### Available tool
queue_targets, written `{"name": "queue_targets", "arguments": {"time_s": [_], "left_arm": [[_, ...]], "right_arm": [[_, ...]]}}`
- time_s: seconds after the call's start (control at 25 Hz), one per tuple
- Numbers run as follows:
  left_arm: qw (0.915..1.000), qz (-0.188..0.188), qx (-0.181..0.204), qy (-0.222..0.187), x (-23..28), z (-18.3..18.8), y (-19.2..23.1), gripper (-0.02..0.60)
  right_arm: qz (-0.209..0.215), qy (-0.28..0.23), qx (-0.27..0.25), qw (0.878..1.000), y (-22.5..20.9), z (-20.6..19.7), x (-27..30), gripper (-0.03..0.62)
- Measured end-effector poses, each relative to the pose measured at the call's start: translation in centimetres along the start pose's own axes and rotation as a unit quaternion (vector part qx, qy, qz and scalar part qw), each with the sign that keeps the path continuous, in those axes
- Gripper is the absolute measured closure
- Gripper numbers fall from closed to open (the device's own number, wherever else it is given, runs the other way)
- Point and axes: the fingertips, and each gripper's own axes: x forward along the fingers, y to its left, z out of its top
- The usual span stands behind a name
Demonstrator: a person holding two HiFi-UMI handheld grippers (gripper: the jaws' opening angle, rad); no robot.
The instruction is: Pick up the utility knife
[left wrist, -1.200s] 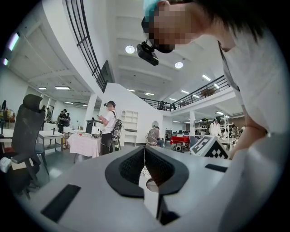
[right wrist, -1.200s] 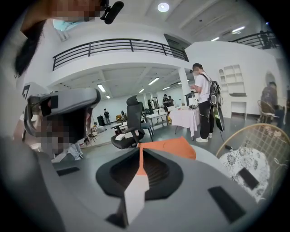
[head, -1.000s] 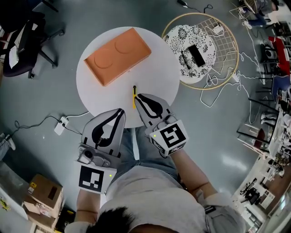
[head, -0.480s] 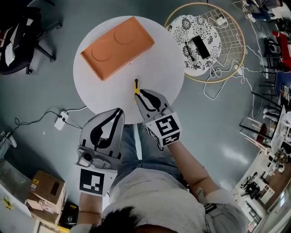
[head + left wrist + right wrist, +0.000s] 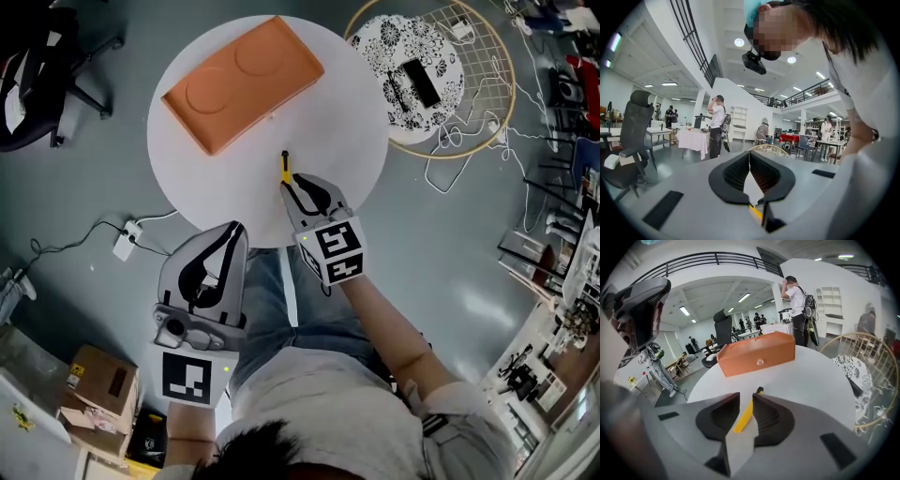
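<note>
Utility knife (image 5: 284, 166) lies on the round white desk (image 5: 342, 112), with the right gripper (image 5: 292, 183) over its near end.

In the head view the knife's long axis runs almost straight away from the person. Its black tip points toward the orange box (image 5: 242, 82), and its near part is covered by the right gripper. The right gripper view shows that covered part: the yellow body (image 5: 746, 414) lies flat on the desk in the gap between the two fingers (image 5: 771, 418), which stand apart on both sides of it and do not press it. There the knife slants from lower left to upper right. The left gripper (image 5: 238, 228) hangs near the desk edge on the person's side, well apart from the knife, and its own view shows its fingers (image 5: 764, 173) meeting at the tips with nothing between.
</note>
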Motion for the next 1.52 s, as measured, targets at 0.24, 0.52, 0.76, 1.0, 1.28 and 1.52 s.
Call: {"name": "queue_targets", "arguments": {"time_s": [0.24, 0.52, 0.76, 1.0, 1.28, 1.52], "left_arm": [[0.9999, 0.01, -0.002, 0.001, -0.6, -0.3, 0.5, 0.571], [0.9999, 0.015, -0.004, 0.006, -0.9, -0.9, 0.8, 0.571], [0.9998, 0.018, -0.004, 0.007, -0.9, -1.0, 0.9, 0.571], [0.9997, 0.021, -0.007, 0.007, -0.7, -1.2, 1.1, 0.571], [0.9997, 0.02, -0.006, 0.008, -0.6, -1.3, 1.1, 0.571], [0.9997, 0.021, -0.006, 0.01, -0.6, -1.5, 1.0, 0.571]], "right_arm": [[-0.01, 0.019, 0.006, 1.0, -0.3, -1.4, 1.0, 0.51], [-0.028, 0.035, 0.009, 0.999, -0.8, -2.4, 2.0, 0.503], [-0.038, 0.045, 0.007, 0.998, -0.7, -2.4, 2.7, 0.501], [-0.054, 0.051, 0.001, 0.997, -1.0, -2.4, 3.0, 0.5], [-0.077, 0.064, -0.01, 0.995, -0.8, -2.2, 3.1, 0.495], [-0.102, 0.079, -0.035, 0.991, -1.0, -2.2, 3.0, 0.493]]}}
